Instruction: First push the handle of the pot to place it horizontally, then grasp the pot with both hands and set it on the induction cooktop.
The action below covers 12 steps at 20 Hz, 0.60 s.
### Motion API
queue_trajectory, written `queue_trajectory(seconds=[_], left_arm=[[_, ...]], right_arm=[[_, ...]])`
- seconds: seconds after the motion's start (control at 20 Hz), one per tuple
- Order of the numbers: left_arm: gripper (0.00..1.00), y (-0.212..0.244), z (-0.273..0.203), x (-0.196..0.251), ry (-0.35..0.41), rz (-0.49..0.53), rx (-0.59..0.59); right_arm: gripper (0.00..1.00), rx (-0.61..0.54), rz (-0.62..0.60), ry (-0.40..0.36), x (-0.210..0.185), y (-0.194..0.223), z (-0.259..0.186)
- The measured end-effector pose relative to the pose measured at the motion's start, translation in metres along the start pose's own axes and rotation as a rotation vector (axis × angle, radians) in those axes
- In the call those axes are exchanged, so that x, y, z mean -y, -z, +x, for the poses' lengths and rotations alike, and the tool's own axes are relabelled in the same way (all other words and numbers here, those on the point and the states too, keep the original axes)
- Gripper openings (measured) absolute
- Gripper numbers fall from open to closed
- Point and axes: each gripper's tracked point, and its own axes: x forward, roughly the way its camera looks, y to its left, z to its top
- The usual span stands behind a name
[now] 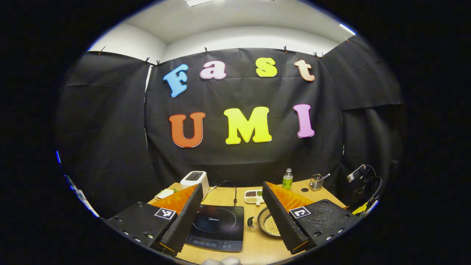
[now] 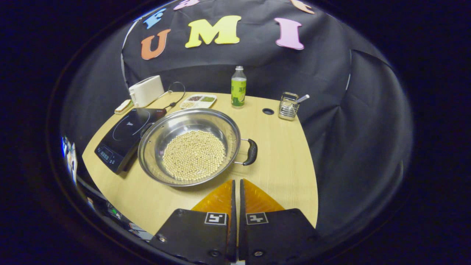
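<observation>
A steel pot holding pale beans stands on the wooden table, its black side handle pointing right. The black induction cooktop lies just left of it, touching or nearly touching the rim. My right gripper is shut with nothing in it, just short of the pot's near rim. In the left gripper view my left gripper is open, held above the table's near edge, with the cooktop between its fingers and the pot partly hidden behind the right finger.
At the back stand a white toaster, a small tray of grains, a green bottle and a glass jar with a spoon. A cable runs from the cooktop. A camera on a stand sits at the table's right.
</observation>
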Motion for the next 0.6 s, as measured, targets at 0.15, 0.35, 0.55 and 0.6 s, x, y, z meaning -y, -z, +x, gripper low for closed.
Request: queue_trajectory(seconds=[0.15, 0.35, 0.55, 0.6], left_arm=[[0.96, 0.015, -0.008, -0.01, 0.047, -0.014, -0.011], [0.96, 0.049, -0.016, -0.015, 0.11, -0.016, -0.06], [0.96, 0.096, -0.003, -0.011, 0.133, 0.002, -0.137], [0.96, 0.111, 0.002, -0.006, 0.144, -0.003, -0.168]], right_arm=[[0.14, 0.023, 0.044, 0.038, -0.004, 0.011, -0.03], [0.43, 0.045, 0.06, 0.067, -0.017, 0.029, -0.063], [0.86, 0.049, 0.07, 0.073, -0.027, 0.042, -0.069], [0.87, 0.04, 0.074, 0.074, -0.027, 0.044, -0.066]])
